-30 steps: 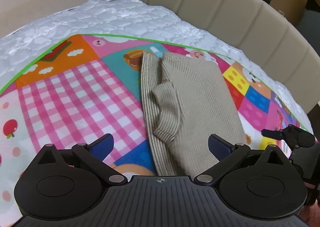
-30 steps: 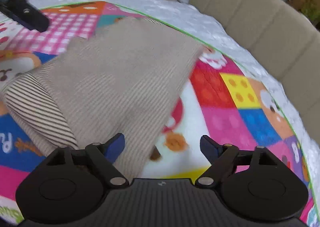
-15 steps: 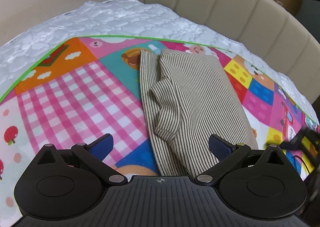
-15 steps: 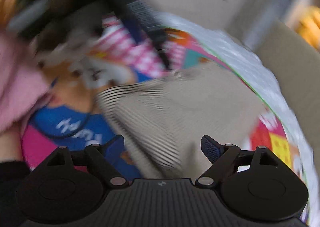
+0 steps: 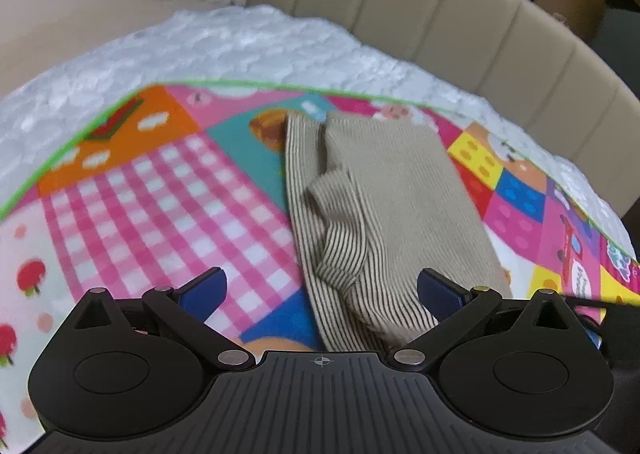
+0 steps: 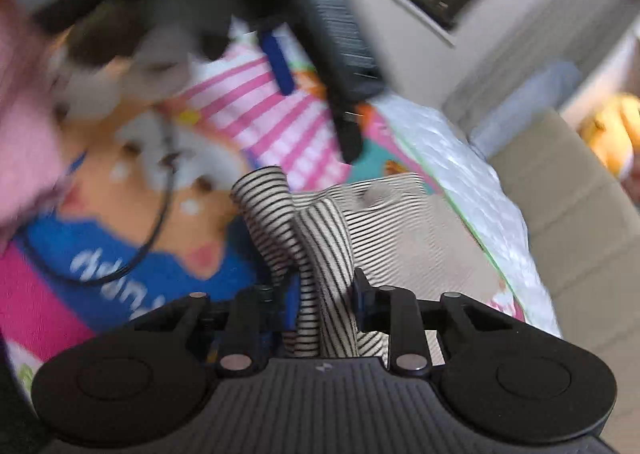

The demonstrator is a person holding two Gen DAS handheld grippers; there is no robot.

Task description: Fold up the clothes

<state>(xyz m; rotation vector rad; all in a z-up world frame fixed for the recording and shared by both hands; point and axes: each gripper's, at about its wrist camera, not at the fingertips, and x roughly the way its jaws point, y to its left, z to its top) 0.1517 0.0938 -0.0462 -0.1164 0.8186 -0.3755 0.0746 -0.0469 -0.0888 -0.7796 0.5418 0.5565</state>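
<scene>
The striped shirt (image 5: 384, 213) lies folded on the colorful play mat (image 5: 160, 189), which covers a white quilted bed (image 5: 240, 45). The right gripper (image 6: 326, 290) pinches a bunched-up bit of the shirt. The left gripper (image 5: 320, 288) hangs wide apart above the shirt's near end, gripping nothing.

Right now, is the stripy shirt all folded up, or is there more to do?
Partly done. The striped shirt already lies as a narrow strip on the colourful mat, a sleeve folded in. The right gripper is pinching its near end, while the left gripper hovers open. The end-to-end fold looks like what's left.
</scene>
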